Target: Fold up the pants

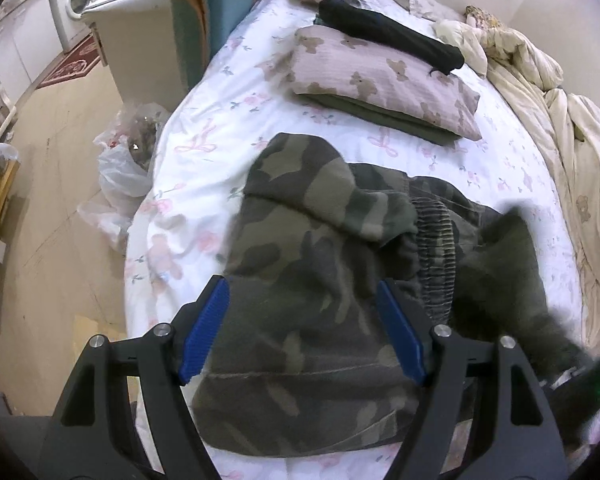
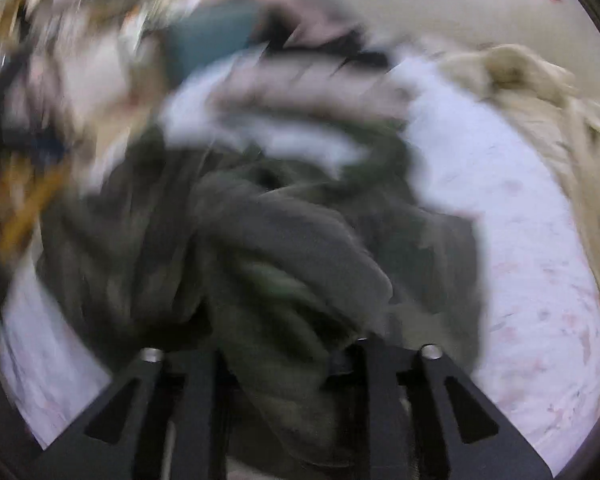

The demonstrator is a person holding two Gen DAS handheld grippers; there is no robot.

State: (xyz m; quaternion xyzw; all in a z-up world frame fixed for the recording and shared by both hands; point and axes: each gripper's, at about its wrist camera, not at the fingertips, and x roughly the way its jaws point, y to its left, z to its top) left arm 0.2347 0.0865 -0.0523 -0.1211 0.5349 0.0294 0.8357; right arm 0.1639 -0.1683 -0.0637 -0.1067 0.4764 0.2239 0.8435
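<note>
Jaws of the left gripper [image 1: 302, 328] stand apart, empty, above the camouflage pants [image 1: 300, 280]. Right gripper [image 2: 284, 364] has cloth between its fingers; blur hides any grip. Pants lie bunched by the bed's [image 1: 204, 152] near edge, folding unfinished. Both grippers point steeply down.

- I saw a bed [image 1: 204, 128] under a white sheet printed with pink flowers.
- A pink pillow with bears [image 1: 384, 80] lay on a folded olive cloth [image 1: 380, 114].
- A black folded garment [image 1: 392, 34] rested across that pillow.
- A rumpled cream quilt [image 1: 540, 92] ran along the wall side.
- On the floor beside the bed sat a plastic bag [image 1: 124, 164].
- Farther off stood a washing machine [image 1: 76, 0] and a red rug [image 1: 72, 62].
</note>
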